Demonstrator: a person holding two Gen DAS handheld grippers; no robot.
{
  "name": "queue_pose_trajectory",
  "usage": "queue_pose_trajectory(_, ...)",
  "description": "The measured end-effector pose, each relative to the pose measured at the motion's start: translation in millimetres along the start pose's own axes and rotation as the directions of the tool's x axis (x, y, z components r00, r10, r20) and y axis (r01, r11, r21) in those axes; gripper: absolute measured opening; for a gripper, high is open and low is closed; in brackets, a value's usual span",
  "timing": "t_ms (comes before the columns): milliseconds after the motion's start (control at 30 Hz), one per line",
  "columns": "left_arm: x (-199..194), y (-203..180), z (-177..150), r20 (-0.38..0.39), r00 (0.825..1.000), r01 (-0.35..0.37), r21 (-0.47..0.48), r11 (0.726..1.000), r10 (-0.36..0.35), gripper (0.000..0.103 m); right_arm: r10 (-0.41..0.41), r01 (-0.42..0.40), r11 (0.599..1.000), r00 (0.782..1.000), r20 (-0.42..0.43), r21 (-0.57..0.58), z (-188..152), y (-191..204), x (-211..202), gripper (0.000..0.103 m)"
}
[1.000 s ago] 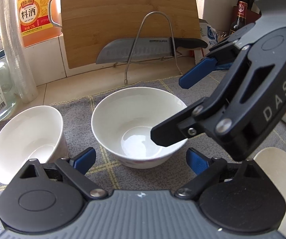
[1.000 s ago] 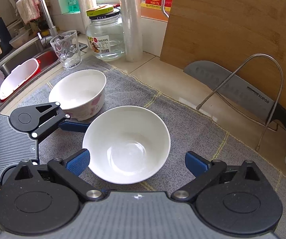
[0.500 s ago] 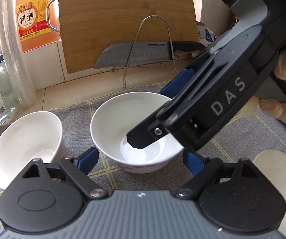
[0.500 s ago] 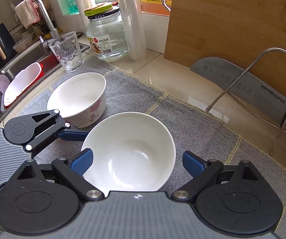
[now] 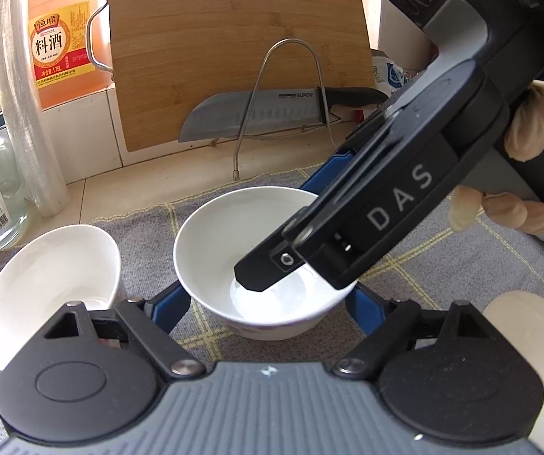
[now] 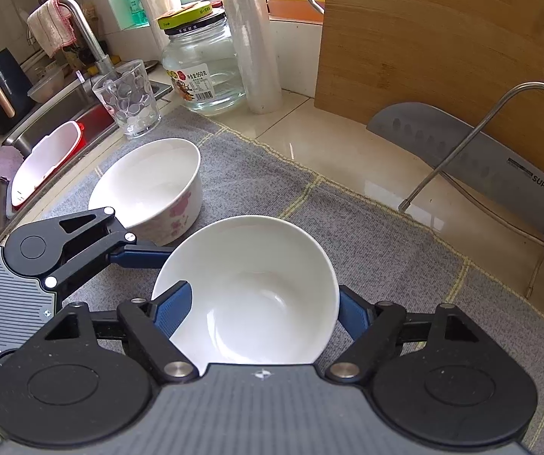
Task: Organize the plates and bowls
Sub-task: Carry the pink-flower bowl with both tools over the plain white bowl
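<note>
A white bowl (image 5: 211, 242) (image 6: 249, 288) stands on the grey mat (image 6: 366, 227). My left gripper (image 5: 268, 299) has it between its blue pads (image 5: 169, 307), which lie close by its lower sides; the jaws are closing and I see no squeeze. My right gripper (image 6: 262, 303) (image 5: 294, 227) reaches down from the upper right. Its jaws are closing too, one fingertip (image 5: 257, 276) over the bowl's inside and the other pad (image 6: 351, 314) just outside the rim. A second white bowl with pink flowers (image 6: 147, 185) (image 5: 52, 284) stands to the left. A white plate (image 5: 529, 326) lies at the right.
A wooden board (image 6: 442, 38), a knife (image 5: 257, 113) and a wire stand (image 5: 283, 106) stand behind the mat. A glass jar (image 6: 204, 72), a tumbler (image 6: 130, 98), a film roll (image 6: 253, 38) and an orange bottle (image 5: 60, 38) are at the back left. The sink (image 6: 44, 144) is left.
My right gripper has come down closer over the bowl and its jaws have narrowed around it. The left pads have drawn in a little. Neither bowl has moved.
</note>
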State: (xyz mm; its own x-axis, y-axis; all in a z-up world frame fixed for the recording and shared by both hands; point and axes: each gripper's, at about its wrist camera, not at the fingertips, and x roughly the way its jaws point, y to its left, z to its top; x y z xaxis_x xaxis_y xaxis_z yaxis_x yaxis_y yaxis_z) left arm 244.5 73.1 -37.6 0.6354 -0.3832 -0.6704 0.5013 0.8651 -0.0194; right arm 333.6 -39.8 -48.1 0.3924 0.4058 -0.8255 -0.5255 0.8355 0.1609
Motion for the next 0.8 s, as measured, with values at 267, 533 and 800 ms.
queue_pose_trajectory(267, -4, -2, 1, -0.011, 1.0, 0.001, 0.004, 1.0, -0.001, 0.088, 0.008, -0.008, 1.0, 1.0, 0.008, 0.019, -1, 0, -6, 0.085)
queue_pose_trajectory(533, -22, -12, 6, -0.012, 1.0, 0.005, 0.02, 1.0, -0.005, 0.088, 0.011, -0.011, 1.0, 0.999, 0.031, 0.011, -8, 10, -24, 0.085)
queue_pose_trajectory(800, -44, -27, 6, 0.005, 1.0, 0.006, 0.045, 0.999, -0.006, 0.088, -0.001, 0.001, 1.0, 0.998, 0.071, 0.003, -20, 23, -50, 0.085)
